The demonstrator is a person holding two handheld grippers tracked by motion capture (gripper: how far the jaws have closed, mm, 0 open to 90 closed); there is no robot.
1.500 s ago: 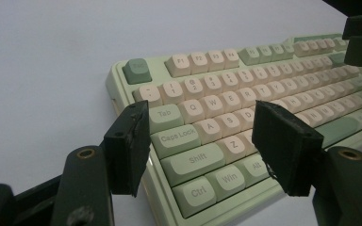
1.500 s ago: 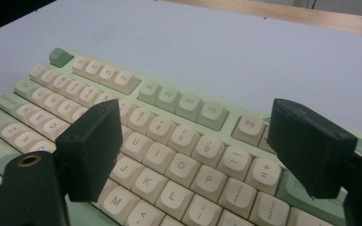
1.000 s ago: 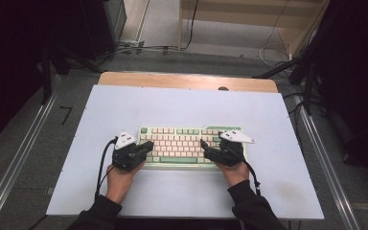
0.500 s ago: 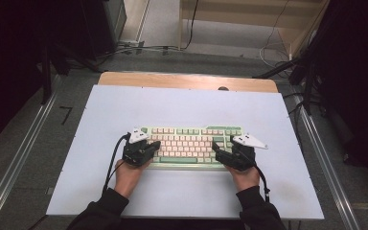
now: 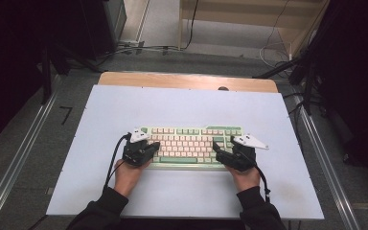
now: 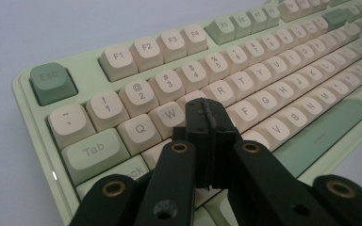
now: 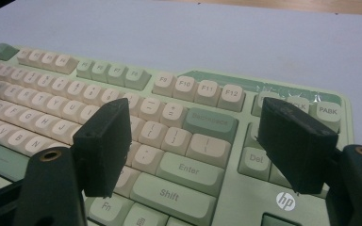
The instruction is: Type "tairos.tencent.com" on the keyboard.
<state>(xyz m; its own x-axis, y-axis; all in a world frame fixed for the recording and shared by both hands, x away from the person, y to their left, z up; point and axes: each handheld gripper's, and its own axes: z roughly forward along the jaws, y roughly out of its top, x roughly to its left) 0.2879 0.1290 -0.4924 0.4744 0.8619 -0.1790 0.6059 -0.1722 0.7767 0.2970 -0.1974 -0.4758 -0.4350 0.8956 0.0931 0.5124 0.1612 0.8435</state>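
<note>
A pale green keyboard (image 5: pixel 187 143) with cream keys lies in the middle of the white table. My left gripper (image 5: pixel 153 145) rests at its left end, the jaws pressed together with nothing between them. In the left gripper view the left gripper (image 6: pixel 207 113) has its tip over the letter keys just below W and E on the keyboard (image 6: pixel 136 52). My right gripper (image 5: pixel 222 147) is at the keyboard's right end. In the right gripper view the right gripper (image 7: pixel 195 127) stands wide open above the Enter and Shift keys (image 7: pixel 188 168), holding nothing.
The white table top (image 5: pixel 187 105) has a wooden strip (image 5: pixel 187 80) along its far edge. Metal rails (image 5: pixel 24 158) run down both sides. Cables lie on the floor beyond the table, and dark equipment stands at the far left and right.
Both hands have shifted a little to the right along the keyboard's front edge. The keyboard has stayed in place.
</note>
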